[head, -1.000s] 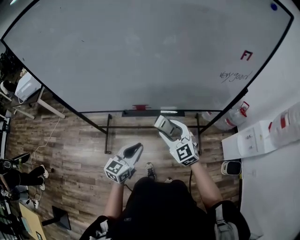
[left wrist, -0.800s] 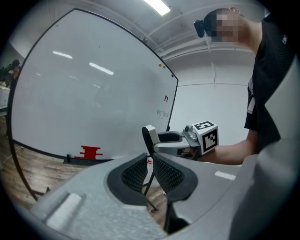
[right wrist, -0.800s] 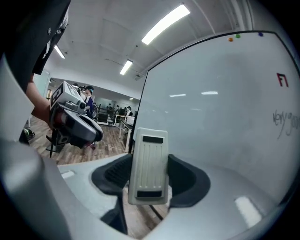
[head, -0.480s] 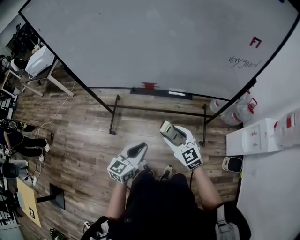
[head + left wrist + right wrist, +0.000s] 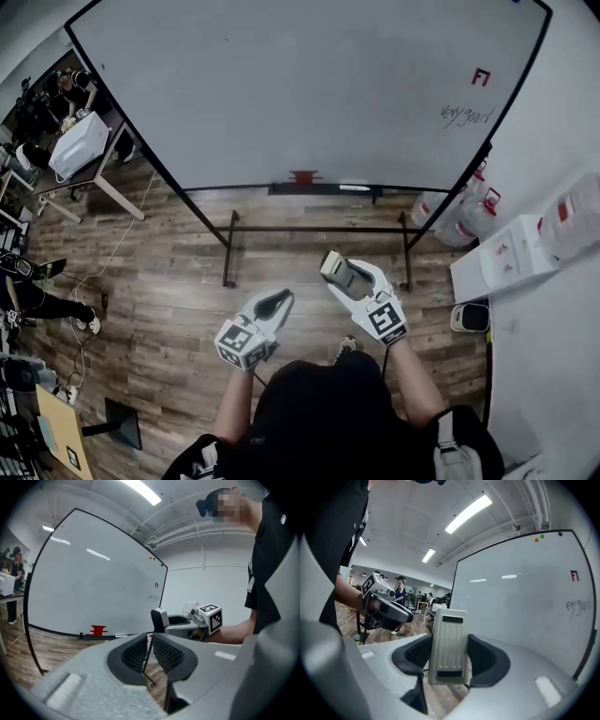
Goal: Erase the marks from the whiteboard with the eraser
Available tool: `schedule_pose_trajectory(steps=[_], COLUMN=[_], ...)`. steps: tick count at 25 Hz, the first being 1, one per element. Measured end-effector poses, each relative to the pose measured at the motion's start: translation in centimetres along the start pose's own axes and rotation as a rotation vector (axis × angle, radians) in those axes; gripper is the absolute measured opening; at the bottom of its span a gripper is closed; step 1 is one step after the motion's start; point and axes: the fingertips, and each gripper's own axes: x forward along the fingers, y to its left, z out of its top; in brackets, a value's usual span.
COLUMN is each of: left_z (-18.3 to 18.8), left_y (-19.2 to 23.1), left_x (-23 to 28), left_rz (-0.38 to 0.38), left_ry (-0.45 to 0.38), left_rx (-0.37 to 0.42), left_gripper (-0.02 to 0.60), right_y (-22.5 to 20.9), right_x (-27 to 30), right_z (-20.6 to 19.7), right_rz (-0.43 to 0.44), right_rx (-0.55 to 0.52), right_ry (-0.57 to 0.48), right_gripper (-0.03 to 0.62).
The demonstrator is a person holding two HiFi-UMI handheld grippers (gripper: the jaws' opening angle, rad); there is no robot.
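The wiping has, by the look of it, not reached the marks. Two marks are on the whiteboard, both near its right edge: a red mark and, just below it, a line of black writing. The rest of the whiteboard, to the left of them, looks bare, with only faint grey smudging.

The eraser is in hand. The right tongs are closed on it, one jaw on each long side, and it stands upright between them. In the head view it is held in front of the whiteboard's lower edge and well apart from the surface. The left tongs are closed with nothing between the jaws, and hang left of the right ones, also well clear of the whiteboard. What is left, I judge, is the whole job: carry the eraser up to the right side and wipe both marks.

Along the whiteboard's lower edge runs a tray with a small red thing on it. Below that, the stand's crossbar and legs sit on the wood floor, between the person and the whiteboard. Water jugs stand at its lower right corner, under the marks, so the footing there looks tight. A white cabinet is further right. Off the whiteboard's left edge is a bench with a white box on it, and people beyond it. None of these covers the marks.
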Motion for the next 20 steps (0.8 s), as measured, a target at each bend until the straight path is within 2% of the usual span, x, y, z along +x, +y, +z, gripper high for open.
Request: schedule_pose_trajectory(steps=[7,13,20], left_z=[-2.1,-2.1,-3.2], left_y=[0.3,0.0,-0.2], left_x=[-5.6,-7.6,-9.9], left_rz=[-0.058,-0.096,-0.108], left_ry=[0.027,0.019,0.025], left_rx=[-0.015,0.008,-0.007], left_gripper=[0.046,0.046,0.046], right_y=[5.7,7.8,10.2], right_x=[-1.0,-1.5,-1.8], right_z=[0.2,0.0,-0.1], right_rz=[-0.074,-0.135,-0.150], right_rx=[-0.007,0.002,0.011], right_ry=[0.034,0.046,0.065], right_gripper=[0.244,0.243,0.244])
